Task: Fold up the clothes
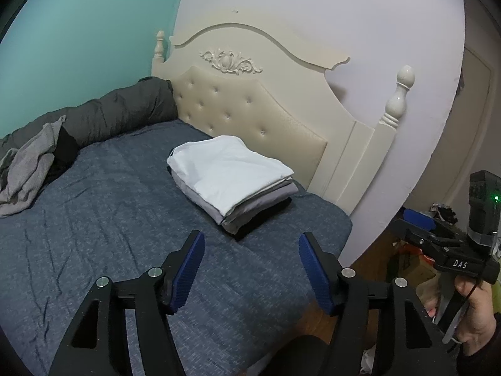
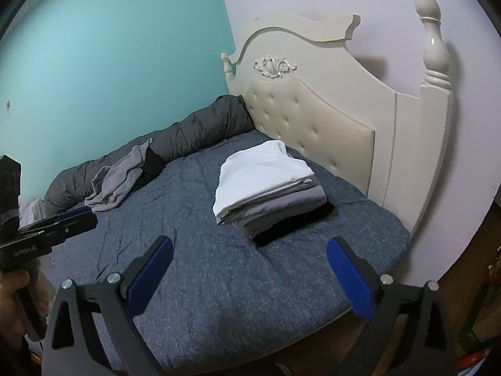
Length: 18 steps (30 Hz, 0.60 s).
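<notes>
A stack of folded clothes (image 1: 231,178) lies on the bed (image 1: 109,213) before the headboard (image 1: 250,106); loose garments (image 1: 28,169) lie far left.

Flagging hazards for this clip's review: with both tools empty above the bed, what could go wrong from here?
1. The folded stack sits near the bed's corner by the headboard; a nudge from either tool could skew it or tip it off.
2. The unfolded grey garment lies tangled with a black one against the rolled duvet; a grab may catch both.
3. The left tool and right tool are close together; they might collide.
</notes>
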Tool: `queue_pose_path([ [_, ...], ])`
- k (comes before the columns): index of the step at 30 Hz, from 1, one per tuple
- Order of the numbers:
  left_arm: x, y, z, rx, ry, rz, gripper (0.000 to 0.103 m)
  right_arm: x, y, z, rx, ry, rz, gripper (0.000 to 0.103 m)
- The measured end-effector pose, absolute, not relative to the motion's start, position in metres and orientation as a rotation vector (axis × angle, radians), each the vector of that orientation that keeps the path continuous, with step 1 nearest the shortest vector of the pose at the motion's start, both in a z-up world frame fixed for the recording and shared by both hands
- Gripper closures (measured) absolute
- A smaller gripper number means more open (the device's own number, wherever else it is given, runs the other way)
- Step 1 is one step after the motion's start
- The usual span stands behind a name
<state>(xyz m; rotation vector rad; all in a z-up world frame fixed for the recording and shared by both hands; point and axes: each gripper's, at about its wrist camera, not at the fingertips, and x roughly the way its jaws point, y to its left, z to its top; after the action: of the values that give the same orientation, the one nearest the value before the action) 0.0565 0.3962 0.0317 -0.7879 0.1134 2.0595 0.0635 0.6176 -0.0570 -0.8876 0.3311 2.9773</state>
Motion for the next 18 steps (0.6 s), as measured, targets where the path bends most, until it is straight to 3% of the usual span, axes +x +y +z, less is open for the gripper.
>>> queue_pose_path([
  [2, 0.058, 0.393, 0.031, -0.787, 0.106, 2.053, 0.027, 0.068, 0.615, -0.057, -0.875, 0.325, 2.971, 0.003],
  [8, 0.059, 0.383, 0.028, -0.784, 0.092, 2.062, 0.019, 0.079, 0.605, -0.059, -0.864, 0.296, 2.956, 0.002],
  [18, 0.064, 0.375, 0.027, -0.782, 0.116, 2.075, 0.015, 0.099, 0.593, -0.054, -0.831, 0.282, 2.959, 0.002],
])
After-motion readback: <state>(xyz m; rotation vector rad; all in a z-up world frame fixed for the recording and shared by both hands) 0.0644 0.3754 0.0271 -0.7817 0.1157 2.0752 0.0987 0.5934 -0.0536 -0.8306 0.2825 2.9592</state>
